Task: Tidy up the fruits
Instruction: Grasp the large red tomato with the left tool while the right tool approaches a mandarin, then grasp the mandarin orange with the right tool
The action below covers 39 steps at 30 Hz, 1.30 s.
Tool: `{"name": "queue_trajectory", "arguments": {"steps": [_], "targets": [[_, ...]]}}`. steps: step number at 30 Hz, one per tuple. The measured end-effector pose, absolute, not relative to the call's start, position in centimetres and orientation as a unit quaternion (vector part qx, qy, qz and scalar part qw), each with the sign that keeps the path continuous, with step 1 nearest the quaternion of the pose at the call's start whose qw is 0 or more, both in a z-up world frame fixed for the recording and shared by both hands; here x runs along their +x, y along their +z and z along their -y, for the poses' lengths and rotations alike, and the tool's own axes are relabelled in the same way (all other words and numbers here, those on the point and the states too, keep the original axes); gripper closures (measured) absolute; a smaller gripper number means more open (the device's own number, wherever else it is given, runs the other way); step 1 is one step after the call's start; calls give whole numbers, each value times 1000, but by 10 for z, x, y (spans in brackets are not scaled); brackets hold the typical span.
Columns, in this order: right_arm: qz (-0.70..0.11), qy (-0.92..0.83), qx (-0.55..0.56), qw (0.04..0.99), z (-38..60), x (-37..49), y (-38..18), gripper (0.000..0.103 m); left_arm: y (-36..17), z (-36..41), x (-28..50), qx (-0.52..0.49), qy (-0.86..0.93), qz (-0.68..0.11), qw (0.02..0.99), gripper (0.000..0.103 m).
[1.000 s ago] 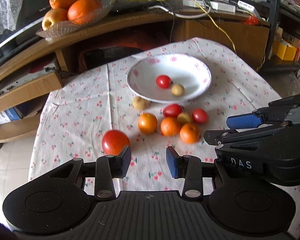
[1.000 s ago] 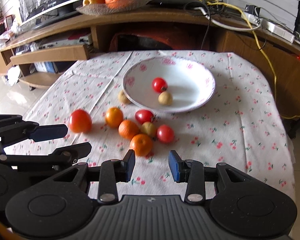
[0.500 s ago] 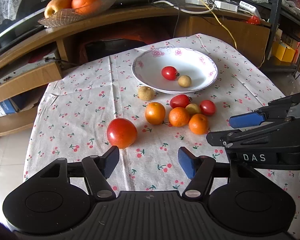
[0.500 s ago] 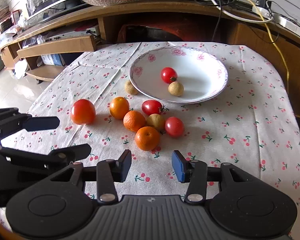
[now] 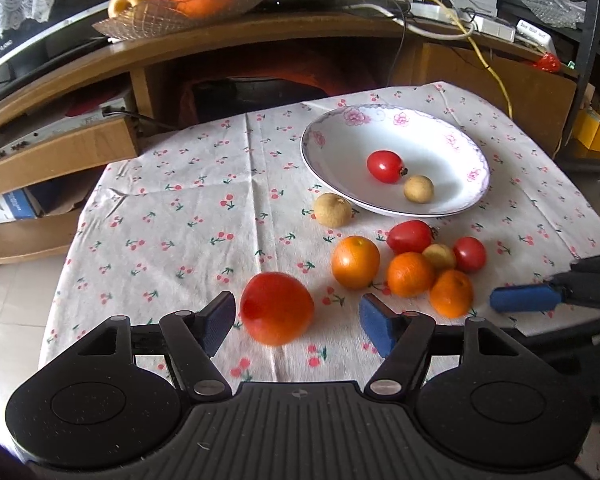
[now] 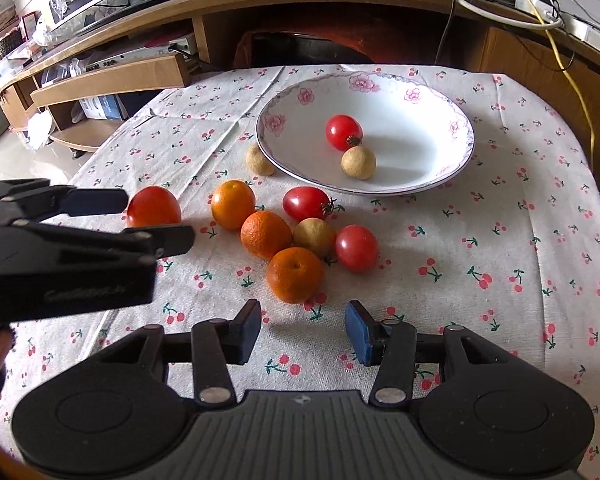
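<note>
Fingers of left gripper [image 5: 298,322] spread wide around big tomato [image 5: 277,308], untouched; right gripper [image 6: 302,330] fingers wide, empty.

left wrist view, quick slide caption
Open left gripper closing in on a large tomato, white bowl beyond.

Bright daylight, soft shadows (fisheye edges bent), slight blur.

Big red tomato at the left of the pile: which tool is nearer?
Left. The left tool is open with the big red tomato between its fingers, not yet gripped. The right tool, also open, sits further off, behind the nearest orange.
</note>
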State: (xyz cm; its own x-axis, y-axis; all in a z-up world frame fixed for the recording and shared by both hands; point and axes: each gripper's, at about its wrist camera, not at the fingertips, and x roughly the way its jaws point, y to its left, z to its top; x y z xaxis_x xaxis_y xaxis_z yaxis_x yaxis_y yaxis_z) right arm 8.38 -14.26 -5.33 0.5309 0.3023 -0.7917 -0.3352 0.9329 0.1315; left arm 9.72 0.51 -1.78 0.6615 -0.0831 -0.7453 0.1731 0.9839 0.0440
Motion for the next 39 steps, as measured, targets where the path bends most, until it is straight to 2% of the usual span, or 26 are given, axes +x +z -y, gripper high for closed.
{"name": "queue_trajectory", "arguments": {"steps": [4,8,15,23,27,28,30,33,37,39], "targets": [[-448,184,-12,875,145,86,-54,56,-26,-4,105,58,-59,-415,906,29],[-445,180,-7,877,148,87,-53,56,-33,-7,109,55,-50,-431,899,42],[-442,179,-4,879,144,91,-53,56,-30,-9,105,54,-48,-428,901,52],[-431,184,-15,883,134,98,-55,57,-28,-11,101,47,-63,-433,898,52],[-431,185,-20,883,132,100,-54,67,-28,-10,101,51,-65,-434,897,52],[-432,187,-18,882,132,100,-54,68,-28,-10,102,48,-65,-435,897,51],[-433,188,-20,881,132,98,-54,68,-30,-11,105,40,-68,-441,894,42],[-432,189,-24,881,132,97,-54,68,-33,-7,105,51,-70,-439,894,38],[-432,191,-15,881,134,98,-55,67,-33,-6,106,47,-72,-438,895,41],[-430,196,-15,881,135,98,-55,66,-33,-7,106,46,-72,-435,896,49]]}}
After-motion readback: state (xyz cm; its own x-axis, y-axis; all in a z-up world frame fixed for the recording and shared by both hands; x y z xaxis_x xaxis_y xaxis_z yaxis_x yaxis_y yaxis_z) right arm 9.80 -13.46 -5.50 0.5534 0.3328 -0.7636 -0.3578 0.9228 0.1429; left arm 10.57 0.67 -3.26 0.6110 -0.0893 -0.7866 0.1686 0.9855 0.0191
